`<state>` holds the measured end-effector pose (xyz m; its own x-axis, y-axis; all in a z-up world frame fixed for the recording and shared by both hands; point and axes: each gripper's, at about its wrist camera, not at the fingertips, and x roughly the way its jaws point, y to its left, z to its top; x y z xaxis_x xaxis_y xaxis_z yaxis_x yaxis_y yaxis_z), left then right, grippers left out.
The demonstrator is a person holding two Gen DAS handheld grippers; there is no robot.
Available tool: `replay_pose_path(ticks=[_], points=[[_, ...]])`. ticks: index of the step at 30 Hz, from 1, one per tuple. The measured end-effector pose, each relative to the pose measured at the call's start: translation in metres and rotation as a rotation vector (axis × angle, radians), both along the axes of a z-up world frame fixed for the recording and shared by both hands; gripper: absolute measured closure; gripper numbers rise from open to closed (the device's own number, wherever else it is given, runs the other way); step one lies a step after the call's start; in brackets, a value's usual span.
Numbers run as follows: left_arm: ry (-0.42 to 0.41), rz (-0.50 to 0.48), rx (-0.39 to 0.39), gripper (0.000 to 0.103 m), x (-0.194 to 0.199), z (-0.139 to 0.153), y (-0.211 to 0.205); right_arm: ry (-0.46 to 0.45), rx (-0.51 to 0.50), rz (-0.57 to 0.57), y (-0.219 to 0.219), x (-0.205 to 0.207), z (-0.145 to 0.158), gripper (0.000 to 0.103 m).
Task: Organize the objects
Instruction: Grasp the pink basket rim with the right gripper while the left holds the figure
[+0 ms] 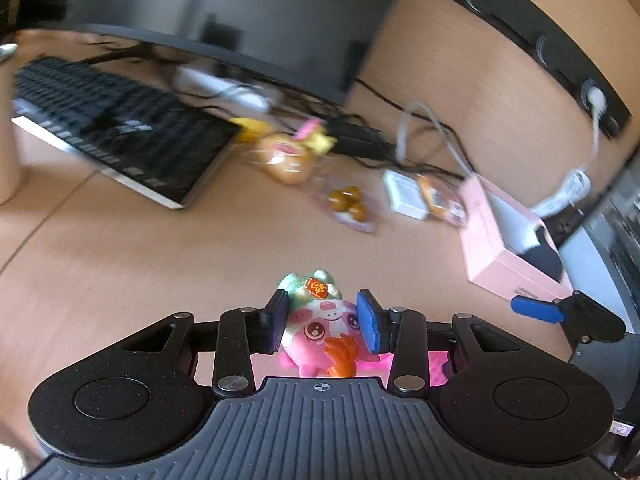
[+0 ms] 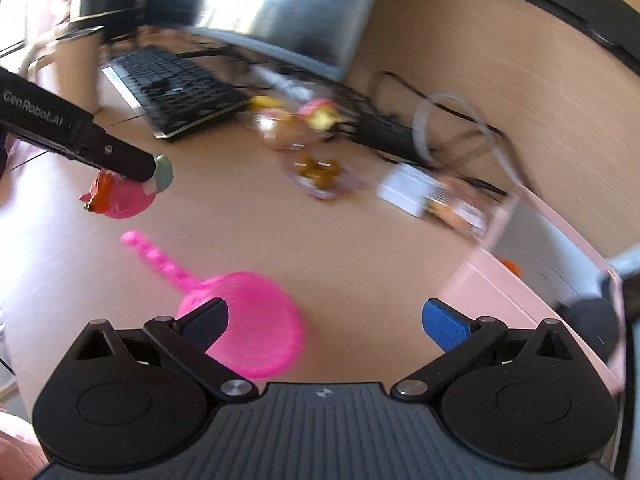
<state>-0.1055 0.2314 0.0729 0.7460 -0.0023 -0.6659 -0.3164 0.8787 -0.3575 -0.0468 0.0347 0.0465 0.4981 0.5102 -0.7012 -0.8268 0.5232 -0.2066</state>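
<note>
The pink pig toy [image 1: 326, 332] with the green hat is pinched in the left gripper [image 1: 325, 322], jaws closed snug on both sides of it. From the right wrist view it hangs clear above the desk [image 2: 360, 248], held well off the wood. Its lower half is cut off by the gripper body in the left view, and the finger covers part of the hat in the other.

The right gripper [image 2: 326, 322] has its jaws spread wide with nothing in them, tilted down over a pink scoop [image 2: 244, 324] lying on the desk; one finger hides part of the bowl.

Further back is pretty smeared: a keyboard [image 1: 120, 128], some snack packets [image 1: 348, 202], a white box [image 1: 404, 194], tangled cables. A pink box [image 1: 504, 248] sits at right, partly out of frame.
</note>
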Motion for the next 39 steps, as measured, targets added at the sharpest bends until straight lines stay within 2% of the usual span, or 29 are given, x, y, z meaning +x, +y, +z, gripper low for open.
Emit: replay_pose_path(ticks=[5, 7, 10, 12, 16, 18, 22, 25, 26, 27, 29, 32, 37, 39], points=[[0.014, 0.079, -0.023, 0.062, -0.028, 0.0, 0.014, 0.061, -0.001, 0.128, 0.016, -0.01, -0.006, 0.0], [0.014, 0.076, -0.039, 0.062, -0.038, 0.0, 0.014, 0.114, 0.0, 0.157, 0.021, -0.005, -0.012, 0.0], [0.02, 0.043, -0.046, 0.061, -0.048, -0.002, 0.008, 0.132, -0.002, 0.138, 0.025, 0.002, -0.018, 0.001], [0.032, 0.025, -0.057, 0.061, -0.05, -0.004, 0.005, 0.144, 0.012, 0.111, 0.026, 0.008, -0.018, 0.008], [0.038, 0.007, -0.063, 0.061, -0.052, -0.007, -0.001, 0.197, 0.008, 0.067, 0.022, 0.017, -0.018, 0.032], [0.04, 0.002, -0.066, 0.061, -0.052, -0.007, -0.002, 0.218, 0.004, 0.006, 0.014, 0.022, -0.02, 0.038], [0.041, -0.015, -0.081, 0.061, -0.047, -0.01, -0.001, 0.276, 0.026, -0.079, -0.01, 0.02, -0.018, 0.038], [0.048, -0.027, -0.105, 0.061, -0.042, -0.015, -0.001, 0.387, 0.034, 0.008, -0.016, 0.005, -0.018, 0.034], [0.052, -0.031, -0.11, 0.061, -0.041, -0.016, -0.001, 0.396, 0.031, 0.056, -0.014, -0.004, -0.016, 0.032], [0.057, -0.034, -0.113, 0.061, -0.039, -0.017, -0.001, 0.375, 0.028, 0.102, -0.012, -0.014, -0.013, 0.03], [0.061, -0.043, -0.106, 0.061, -0.039, -0.017, -0.002, 0.295, 0.03, 0.159, -0.009, -0.03, -0.006, 0.017], [0.064, -0.044, -0.093, 0.061, -0.043, -0.014, 0.003, 0.174, 0.009, 0.195, -0.004, -0.039, -0.004, 0.013], [0.078, -0.037, -0.07, 0.061, -0.054, -0.011, 0.012, 0.187, -0.05, 0.226, 0.006, -0.037, -0.019, 0.013], [0.079, -0.043, -0.066, 0.061, -0.057, -0.009, 0.015, 0.216, -0.059, 0.214, 0.011, -0.037, -0.025, 0.019]])
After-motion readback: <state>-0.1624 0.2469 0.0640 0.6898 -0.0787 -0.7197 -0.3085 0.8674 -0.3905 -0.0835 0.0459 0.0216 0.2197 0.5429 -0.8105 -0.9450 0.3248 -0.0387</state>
